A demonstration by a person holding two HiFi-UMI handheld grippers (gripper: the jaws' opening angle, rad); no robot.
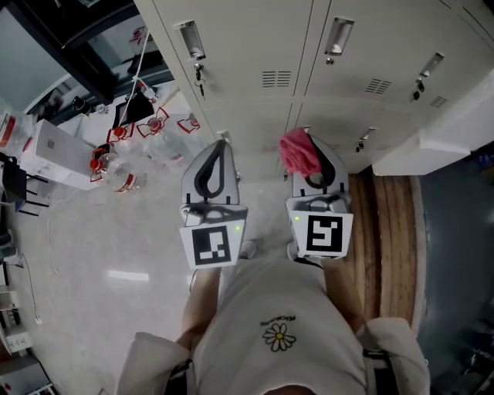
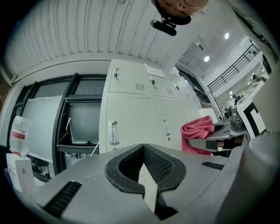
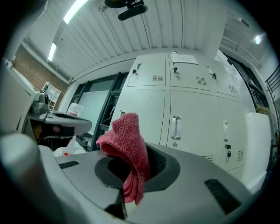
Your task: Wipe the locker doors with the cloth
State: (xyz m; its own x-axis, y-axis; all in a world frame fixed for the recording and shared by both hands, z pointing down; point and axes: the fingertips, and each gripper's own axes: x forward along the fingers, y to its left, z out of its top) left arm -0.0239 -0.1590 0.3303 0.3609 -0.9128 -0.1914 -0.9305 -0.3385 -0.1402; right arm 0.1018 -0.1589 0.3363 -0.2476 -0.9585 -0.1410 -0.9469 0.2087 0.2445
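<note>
Facing beige locker doors [image 1: 239, 38], your right gripper [image 1: 318, 153] pinches the red cloth [image 1: 296, 153]; left gripper [image 1: 220, 150] closed, empty, above glossy floor [image 1: 116, 254] at left.

Bright, even indoor light from ceiling strips [image 3: 74, 9]; both gripper views fisheye w/ dark corners

Crumpled pink cloth [image 3: 126, 142] near closed locker doors [image 3: 197, 124]

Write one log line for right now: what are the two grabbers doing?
left gripper: shut, empty | right gripper: fingers shut on pink cloth | locker doors: ahead, cloth not yet touching
</note>
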